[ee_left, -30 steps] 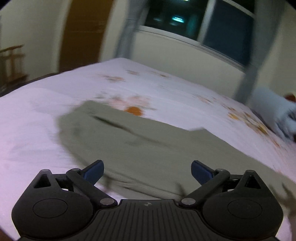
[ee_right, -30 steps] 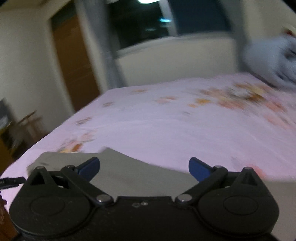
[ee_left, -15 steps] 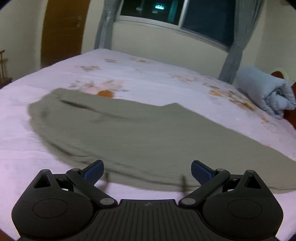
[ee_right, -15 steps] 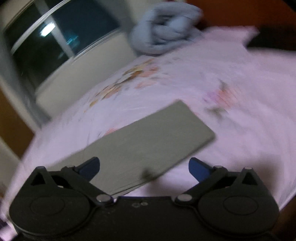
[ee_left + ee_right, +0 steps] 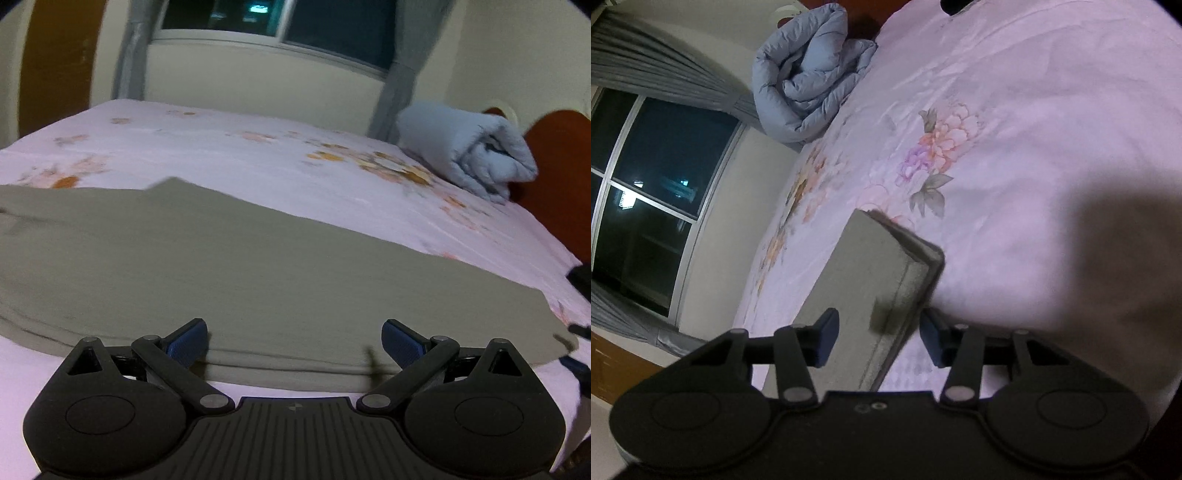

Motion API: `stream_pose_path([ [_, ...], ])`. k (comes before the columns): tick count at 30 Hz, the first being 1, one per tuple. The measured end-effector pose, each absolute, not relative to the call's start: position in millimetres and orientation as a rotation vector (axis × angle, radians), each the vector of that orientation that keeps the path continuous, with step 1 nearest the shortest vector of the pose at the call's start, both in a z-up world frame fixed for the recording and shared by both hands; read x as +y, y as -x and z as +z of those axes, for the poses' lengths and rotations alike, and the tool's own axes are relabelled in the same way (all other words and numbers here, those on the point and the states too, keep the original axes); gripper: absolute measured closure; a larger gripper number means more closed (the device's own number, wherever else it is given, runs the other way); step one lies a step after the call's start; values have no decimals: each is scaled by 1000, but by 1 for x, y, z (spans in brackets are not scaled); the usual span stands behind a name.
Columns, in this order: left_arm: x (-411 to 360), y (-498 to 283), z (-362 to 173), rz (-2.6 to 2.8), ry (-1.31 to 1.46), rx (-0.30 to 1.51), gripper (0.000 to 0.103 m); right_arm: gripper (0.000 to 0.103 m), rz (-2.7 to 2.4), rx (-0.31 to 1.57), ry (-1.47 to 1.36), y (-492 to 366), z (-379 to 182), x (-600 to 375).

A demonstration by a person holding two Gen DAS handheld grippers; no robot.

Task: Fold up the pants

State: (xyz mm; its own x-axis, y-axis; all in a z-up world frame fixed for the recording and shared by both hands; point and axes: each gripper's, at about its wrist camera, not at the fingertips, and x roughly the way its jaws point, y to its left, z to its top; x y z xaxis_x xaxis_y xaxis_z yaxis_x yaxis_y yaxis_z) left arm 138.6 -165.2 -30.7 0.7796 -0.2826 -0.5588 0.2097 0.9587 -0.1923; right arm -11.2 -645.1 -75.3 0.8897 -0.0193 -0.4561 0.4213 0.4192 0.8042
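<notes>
Olive-grey pants (image 5: pixel 221 266) lie flat and lengthwise on a bed with a pink flowered sheet (image 5: pixel 258 162). My left gripper (image 5: pixel 295 341) hovers at their near long edge, open, with nothing between its blue pads. In the right wrist view the leg end of the pants (image 5: pixel 871 266) runs up from the bottom. My right gripper (image 5: pixel 879 336) is rolled onto its side there. Its jaws are closing with the near edge of the leg between them, and a gap still shows on each side of the cloth.
A rolled light-blue duvet (image 5: pixel 469 155) lies at the head of the bed beside a brown headboard (image 5: pixel 554 177). A dark window with grey curtains (image 5: pixel 646 184) is behind the bed. Bare sheet (image 5: pixel 1034 129) stretches past the leg end.
The left gripper has slid right along the pants' near edge. The right gripper has rolled, dropped to the leg end, and its jaws have narrowed around the cloth's edge.
</notes>
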Motion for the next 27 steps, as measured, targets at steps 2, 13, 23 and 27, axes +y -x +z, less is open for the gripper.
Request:
stream_pose_path([
  [2,-191,-132,-34,-275,84,609,3,64,-284,412,-1114,13,-76,-649],
  [13,-218,-139,-40,-318,12,675,2,89,-288,383,-1130,27,-74,-676],
  [23,-228,-145,-42,-344,-74,700,0,90,-256,385,-1188,27,-85,-662],
  [27,-211,-141,-28,-275,3,643,0,96,-263,395,-1132,18,-73,-660],
])
